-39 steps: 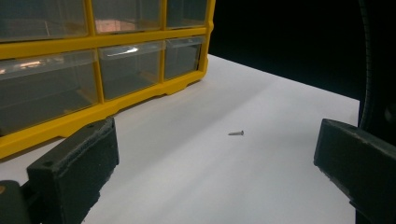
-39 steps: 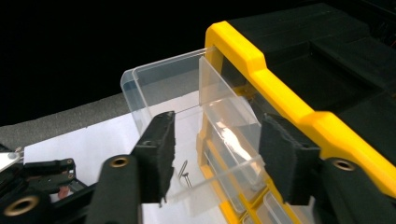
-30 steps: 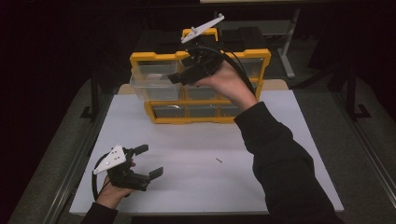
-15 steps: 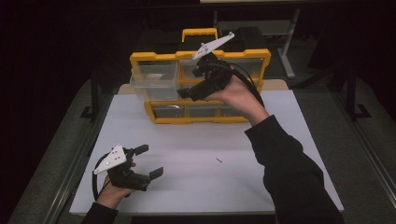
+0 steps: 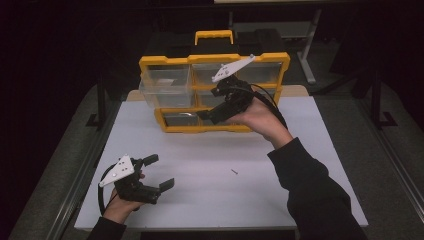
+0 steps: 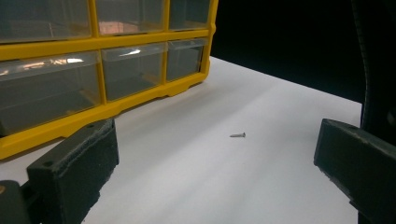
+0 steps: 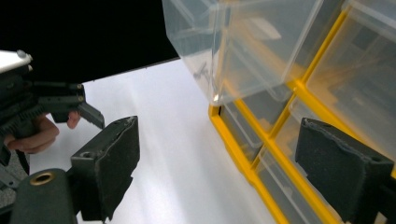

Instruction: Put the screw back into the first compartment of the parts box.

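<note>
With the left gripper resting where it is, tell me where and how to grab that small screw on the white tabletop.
Grip the screw across its thin shank, coming straight down from above. It lies flat and alone on the white tabletop, too low for a level approach, so the pads should straddle its length crosswise. The left gripper stands open and empty and looks nearest. The right gripper is open by the yellow drawer organizer.

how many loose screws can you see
2: one screw lies on the white table; another sits inside the pulled-out clear drawer. Other drawers may hide more.
</note>
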`<state>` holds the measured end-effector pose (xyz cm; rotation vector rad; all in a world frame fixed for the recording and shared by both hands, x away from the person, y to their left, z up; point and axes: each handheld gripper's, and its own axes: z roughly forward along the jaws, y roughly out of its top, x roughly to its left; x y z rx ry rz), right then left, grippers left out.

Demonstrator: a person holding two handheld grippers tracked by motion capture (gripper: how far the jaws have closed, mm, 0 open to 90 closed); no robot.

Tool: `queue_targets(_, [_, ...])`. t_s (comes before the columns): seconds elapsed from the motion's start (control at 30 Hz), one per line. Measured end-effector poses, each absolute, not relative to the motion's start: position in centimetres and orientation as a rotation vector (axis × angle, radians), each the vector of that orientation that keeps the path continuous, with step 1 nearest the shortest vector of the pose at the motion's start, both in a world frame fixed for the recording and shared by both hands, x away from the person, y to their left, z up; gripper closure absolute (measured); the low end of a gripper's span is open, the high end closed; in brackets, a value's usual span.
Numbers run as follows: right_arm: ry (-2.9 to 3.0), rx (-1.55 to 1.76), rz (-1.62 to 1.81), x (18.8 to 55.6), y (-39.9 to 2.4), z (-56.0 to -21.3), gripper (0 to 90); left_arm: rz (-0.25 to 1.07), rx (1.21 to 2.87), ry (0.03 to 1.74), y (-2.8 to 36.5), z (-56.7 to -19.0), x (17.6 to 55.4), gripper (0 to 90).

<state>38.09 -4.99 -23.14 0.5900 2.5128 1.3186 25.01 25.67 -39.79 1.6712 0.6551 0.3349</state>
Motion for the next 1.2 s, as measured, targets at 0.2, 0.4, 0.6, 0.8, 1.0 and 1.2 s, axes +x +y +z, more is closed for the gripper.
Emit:
queue_targets(0.2, [2.526, 0.609, 1.311, 37.7, -5.4, -24.5, 13.6, 0.353, 1.695, 0.653, 25.8, -39.8, 25.0, 0.0])
queue_targets(0.4, [2.527, 0.615, 1.311, 37.2, -5.8, -25.8, 13.6, 0.369, 1.699, 0.649, 25.8, -39.8, 25.0, 0.0])
queue_targets(0.6, [2.533, 0.621, 1.302, 36.9, -6.1, -27.1, 13.6, 0.392, 1.683, 0.648, 25.7, -39.8, 24.9, 0.0])
queue_targets(0.8, [2.538, 0.629, 1.307, 36.5, -6.5, -28.0, 13.6, 0.41, 1.671, 0.644, 25.8, -39.9, 24.9, 0.0])
queue_targets(1.0, [2.54, 0.642, 1.302, 36.1, -6.8, -29.1, 13.6, 0.425, 1.67, 0.645, 25.8, -39.8, 24.9, 0.0])
queue_targets(1.2, [2.539, 0.658, 1.296, 35.8, -7.3, -30.3, 13.6, 0.423, 1.675, 0.656, 25.9, -39.8, 25.0, 0.0])
